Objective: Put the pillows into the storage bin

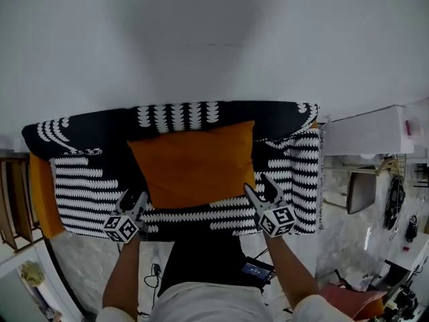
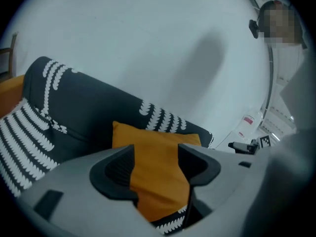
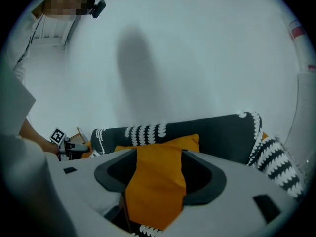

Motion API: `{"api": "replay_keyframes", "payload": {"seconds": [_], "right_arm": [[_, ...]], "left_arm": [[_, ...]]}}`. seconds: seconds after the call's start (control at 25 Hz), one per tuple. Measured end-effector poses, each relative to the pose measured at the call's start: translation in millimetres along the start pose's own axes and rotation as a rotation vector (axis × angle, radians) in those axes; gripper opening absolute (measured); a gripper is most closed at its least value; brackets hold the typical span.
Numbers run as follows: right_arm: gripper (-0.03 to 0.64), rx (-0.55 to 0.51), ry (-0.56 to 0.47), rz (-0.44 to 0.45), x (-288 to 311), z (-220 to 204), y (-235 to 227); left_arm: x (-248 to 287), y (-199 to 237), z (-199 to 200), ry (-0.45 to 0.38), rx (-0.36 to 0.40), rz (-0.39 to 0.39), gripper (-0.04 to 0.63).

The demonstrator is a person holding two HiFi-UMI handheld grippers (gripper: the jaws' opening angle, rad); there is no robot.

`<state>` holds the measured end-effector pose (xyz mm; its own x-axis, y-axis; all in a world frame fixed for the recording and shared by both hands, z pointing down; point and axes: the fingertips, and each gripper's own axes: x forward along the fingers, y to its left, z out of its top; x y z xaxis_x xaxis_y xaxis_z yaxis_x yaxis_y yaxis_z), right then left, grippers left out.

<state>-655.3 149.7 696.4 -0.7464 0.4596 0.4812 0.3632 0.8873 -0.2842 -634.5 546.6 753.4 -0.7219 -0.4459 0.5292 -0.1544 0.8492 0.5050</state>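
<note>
1. Head view: the left gripper (image 1: 136, 198) sits at the lower left corner of the orange pillow (image 1: 194, 163), its jaws wide and straddling the fabric without pinching it.
2. The pillow rests on the patterned sofa (image 1: 80, 180), not lifted.
3. The right gripper (image 1: 263, 188) is at the lower right corner, jaws equally wide.
4. No storage bin is visible, so the whole task seems to remain.

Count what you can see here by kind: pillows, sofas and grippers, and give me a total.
Orange square fabric pillow: 1
Sofa under a black-and-white patterned cover: 1
Handheld two-jaw grippers: 2, the left gripper and the right gripper
Total: 4
</note>
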Motion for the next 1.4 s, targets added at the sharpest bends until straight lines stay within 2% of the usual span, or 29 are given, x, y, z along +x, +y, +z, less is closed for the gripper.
{"api": "replay_keyframes", "payload": {"seconds": [0.16, 0.32, 0.48, 0.68, 0.92, 1.0, 1.12, 1.24, 1.4], "right_arm": [[0.295, 0.011, 0.047, 0.018, 49.8, -36.4, -49.7], [0.301, 0.034, 0.1, 0.036, 73.9, -74.1, -74.7], [0.308, 0.058, 0.146, 0.053, 94.0, -98.4, -79.4], [0.321, 0.121, 0.246, 0.11, 123.0, -142.5, -118.1], [0.321, 0.166, 0.294, 0.153, 154.6, -144.8, -85.4], [0.308, 0.161, 0.308, 0.159, 158.7, -148.3, -97.9], [0.191, 0.133, 0.31, 0.165, 154.3, -154.0, -112.6], [0.087, 0.112, 0.295, 0.156, 143.5, -149.7, -100.4], [0.041, 0.121, 0.256, 0.131, 127.4, -140.1, -87.2]], "left_arm": [[48.9, 29.1, -30.4, 0.023, -0.062, 0.036, 0.285], [66.5, 63.2, -63.4, 0.036, -0.126, 0.093, 0.302], [68.8, 94.4, -78.7, 0.06, -0.116, 0.107, 0.324], [116.5, 92.6, -118.7, 0.176, -0.082, 0.065, 0.368], [111.9, 115.5, -113.9, 0.235, -0.097, 0.053, 0.37], [131.3, 106.9, -119.5, 0.257, -0.079, 0.054, 0.327], [148.5, 91.6, -130.5, 0.284, -0.056, 0.043, 0.235], [135.5, 82.9, -128.0, 0.291, -0.05, 0.016, 0.147], [116.4, 64.5, -120.1, 0.283, -0.014, -0.006, 0.074]]}}
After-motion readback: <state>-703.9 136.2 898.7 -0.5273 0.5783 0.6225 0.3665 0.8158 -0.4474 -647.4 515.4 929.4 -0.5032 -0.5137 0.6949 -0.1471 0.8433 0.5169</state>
